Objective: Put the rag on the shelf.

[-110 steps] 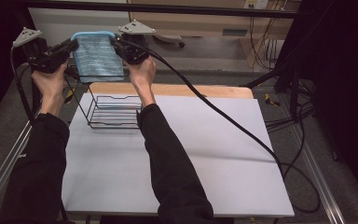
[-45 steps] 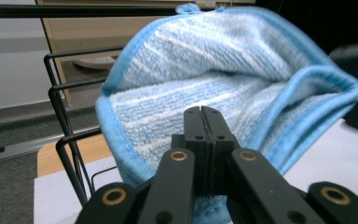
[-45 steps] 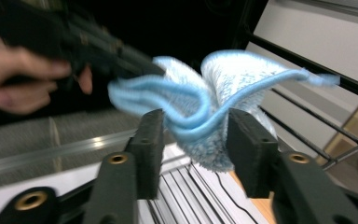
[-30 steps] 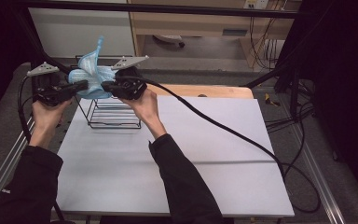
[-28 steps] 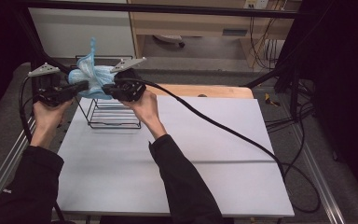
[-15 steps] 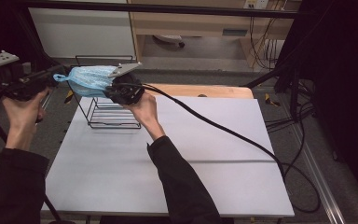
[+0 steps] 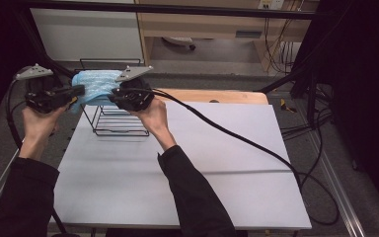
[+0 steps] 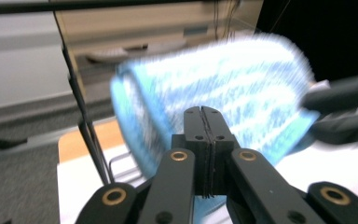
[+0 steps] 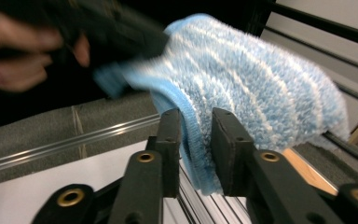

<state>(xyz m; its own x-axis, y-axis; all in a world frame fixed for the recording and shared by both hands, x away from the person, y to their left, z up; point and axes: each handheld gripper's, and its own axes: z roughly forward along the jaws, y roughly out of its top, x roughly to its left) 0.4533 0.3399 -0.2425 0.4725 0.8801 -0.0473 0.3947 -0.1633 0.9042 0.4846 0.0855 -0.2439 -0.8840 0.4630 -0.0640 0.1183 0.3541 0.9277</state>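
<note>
A fluffy blue-and-white striped towel (image 7: 96, 86) hangs folded between both grippers, just above the back of a black wire rack (image 7: 118, 121). My left gripper (image 7: 79, 91) meets its left edge. In the left gripper view the jaws (image 8: 203, 126) are pressed together, with the blurred towel (image 8: 242, 93) behind and below them. My right gripper (image 7: 112, 97) holds the right edge; in the right gripper view its jaws (image 9: 196, 135) pinch the towel's (image 9: 261, 93) folded hem.
The rack stands at the back left of a white table (image 7: 202, 163), against a wooden strip (image 7: 217, 96). A black cable (image 7: 237, 138) trails from the right gripper across the table to the right. A dark frame bar (image 7: 177, 9) crosses the back.
The towel, earlier spread flat up high, was bunched, then pulled out as the left hand swung left. The left gripper is now back near the rack, and the towel hangs folded and lower.
</note>
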